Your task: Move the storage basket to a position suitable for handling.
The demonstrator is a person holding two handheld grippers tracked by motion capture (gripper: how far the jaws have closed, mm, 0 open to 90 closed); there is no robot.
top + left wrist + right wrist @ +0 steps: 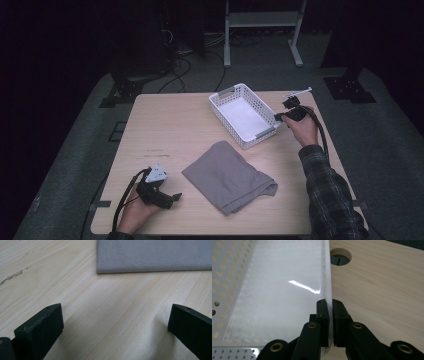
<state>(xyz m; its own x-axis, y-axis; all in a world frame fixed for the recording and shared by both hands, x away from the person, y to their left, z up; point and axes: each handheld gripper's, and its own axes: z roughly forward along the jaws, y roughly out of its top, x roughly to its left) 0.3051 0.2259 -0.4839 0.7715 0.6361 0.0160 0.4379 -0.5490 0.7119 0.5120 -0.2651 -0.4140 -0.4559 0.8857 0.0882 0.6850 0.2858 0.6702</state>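
Note:
A white perforated basket (241, 114) stands empty at the table's back right. My right gripper (277, 118) is shut on its near right wall. In the right gripper view the two black pads of that gripper (330, 305) pinch the thin white wall (327, 272) from both sides. A folded grey cloth (229, 177) lies flat at the front middle of the table. My left gripper (172, 196) rests low at the front left, pointing toward the cloth. Its jaws stand wide open over bare wood (115, 315), with the cloth's edge (155, 255) a short way ahead of them.
The wooden table (165, 125) has a round cable hole (340, 257) just beyond the basket's corner. A white metal stand (262, 22) and loose cables sit on the dark floor behind the table. A plaid sleeve (327, 195) crosses the front right corner.

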